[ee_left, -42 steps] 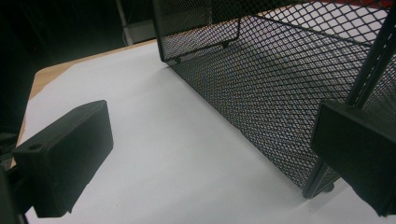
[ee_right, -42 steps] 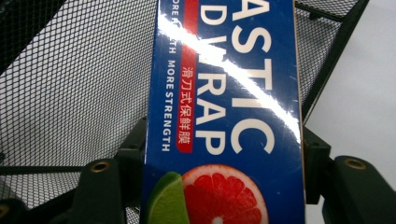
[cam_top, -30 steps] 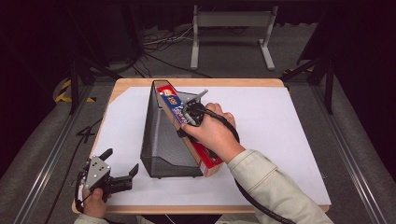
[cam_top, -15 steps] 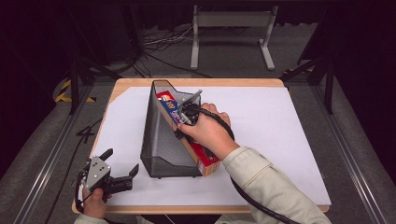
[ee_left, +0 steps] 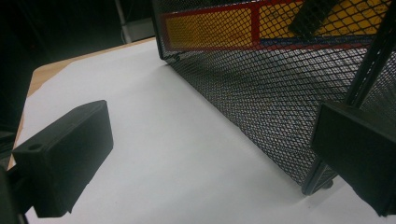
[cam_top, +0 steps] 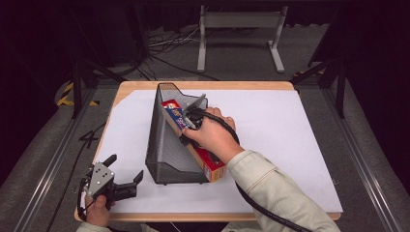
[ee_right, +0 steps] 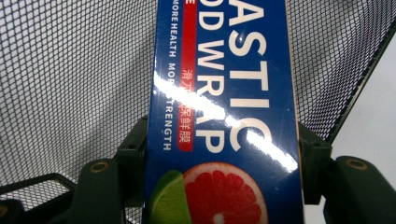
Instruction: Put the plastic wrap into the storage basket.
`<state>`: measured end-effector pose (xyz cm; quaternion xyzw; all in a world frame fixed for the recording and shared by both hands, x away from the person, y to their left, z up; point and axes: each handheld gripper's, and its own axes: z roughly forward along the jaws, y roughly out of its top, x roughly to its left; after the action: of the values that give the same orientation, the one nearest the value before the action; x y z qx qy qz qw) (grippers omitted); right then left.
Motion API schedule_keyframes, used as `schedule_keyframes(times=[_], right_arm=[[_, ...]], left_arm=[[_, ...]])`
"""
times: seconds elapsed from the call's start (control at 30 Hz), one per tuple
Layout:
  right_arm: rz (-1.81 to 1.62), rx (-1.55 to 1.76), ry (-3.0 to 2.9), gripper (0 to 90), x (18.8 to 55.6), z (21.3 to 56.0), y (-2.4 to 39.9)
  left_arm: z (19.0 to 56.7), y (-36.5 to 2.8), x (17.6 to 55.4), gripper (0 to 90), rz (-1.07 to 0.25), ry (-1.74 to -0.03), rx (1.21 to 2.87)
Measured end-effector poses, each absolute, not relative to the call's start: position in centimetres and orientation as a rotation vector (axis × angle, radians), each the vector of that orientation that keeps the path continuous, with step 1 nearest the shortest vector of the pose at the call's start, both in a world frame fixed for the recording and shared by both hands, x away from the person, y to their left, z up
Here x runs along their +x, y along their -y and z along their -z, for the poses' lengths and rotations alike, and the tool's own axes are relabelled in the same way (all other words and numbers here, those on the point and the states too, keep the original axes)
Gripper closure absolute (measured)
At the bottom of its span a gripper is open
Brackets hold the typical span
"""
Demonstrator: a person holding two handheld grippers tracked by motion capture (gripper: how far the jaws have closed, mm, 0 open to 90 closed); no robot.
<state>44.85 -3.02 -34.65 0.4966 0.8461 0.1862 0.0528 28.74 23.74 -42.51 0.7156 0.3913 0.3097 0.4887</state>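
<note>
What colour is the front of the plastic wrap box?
Dark blue with white lettering on the plastic wrap box, clearest in the right gripper view.

Lab rig, dark drapes, floor cables (cam_top: 169,46), metal stand (cam_top: 239,36)

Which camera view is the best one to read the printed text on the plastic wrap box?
The right gripper view: the plastic wrap box is close, its lettering legible, clamped in the right gripper. The high view shows the whole box leaning in the mesh holder, text too small. The left gripper view shows coloured panels through the mesh.
</note>
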Motion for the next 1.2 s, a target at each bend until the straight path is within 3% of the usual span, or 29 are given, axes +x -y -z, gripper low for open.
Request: schedule_keyframes(times=[0.57,0.77,1.2], right_arm=[[-0.506,1.498,-2.597,37.1,45.2,35.1,2.8],[-0.570,1.499,-2.575,26.7,45.0,34.7,2.9],[-0.725,1.433,-2.545,19.8,44.6,33.2,3.7]], left_arm=[[42.5,-23.7,28.8,0.1,-0.750,-0.949,1.741],[42.5,-23.6,28.9,0.1,-0.749,-0.947,1.741],[42.5,-23.6,28.9,0.0,-0.749,-0.948,1.747]])
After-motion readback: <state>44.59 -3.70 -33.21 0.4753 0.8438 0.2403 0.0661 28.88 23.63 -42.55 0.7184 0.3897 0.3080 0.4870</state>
